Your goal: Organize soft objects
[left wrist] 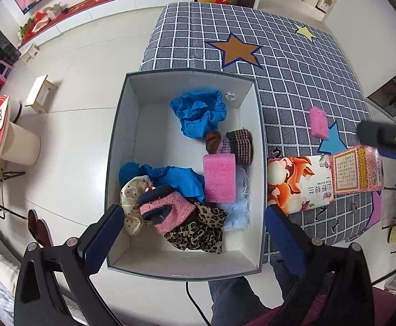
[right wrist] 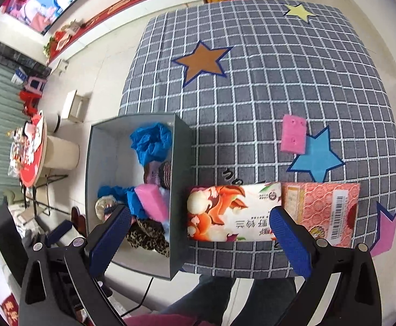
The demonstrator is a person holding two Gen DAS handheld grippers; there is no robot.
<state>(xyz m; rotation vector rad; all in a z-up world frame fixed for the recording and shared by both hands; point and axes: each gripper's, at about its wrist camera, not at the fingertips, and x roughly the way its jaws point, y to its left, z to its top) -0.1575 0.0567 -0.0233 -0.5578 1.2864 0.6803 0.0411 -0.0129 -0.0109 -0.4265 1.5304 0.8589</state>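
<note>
Soft things fill the grey box [left wrist: 260, 146], which sits on the floor right against the edge of the checked mat [left wrist: 293, 76]. Inside the box, a pink sponge [left wrist: 219, 178] leans in the middle. Behind it is a small knit pouch [left wrist: 240, 145] in dark and pink stripes. A crumpled blue cloth [left wrist: 199, 111] lies near the far wall, and another blue cloth [left wrist: 176, 178] lies lower down. At the near end are a pink and navy knit piece [left wrist: 164, 210], a cream dotted scrunchie [left wrist: 131, 201], a leopard-print cloth [left wrist: 200, 229] and a pale blue fluffy thing [left wrist: 238, 206].

On the mat, just beside the box, lies a tissue pack [right wrist: 233, 212] with orange flowers. A pink patterned box [right wrist: 325, 212] touches its far end. A second pink sponge [right wrist: 293, 134] lies further off, next to a blue star [right wrist: 317, 157]. An orange star [right wrist: 202, 61] and a yellow star [right wrist: 298, 11] are further back on the mat.

The left gripper [left wrist: 195, 237] hangs over the near end of the grey box, spread wide, with nothing in it. The right gripper [right wrist: 200, 241] hangs over the near end of the tissue pack, also spread wide and holding nothing.
</note>
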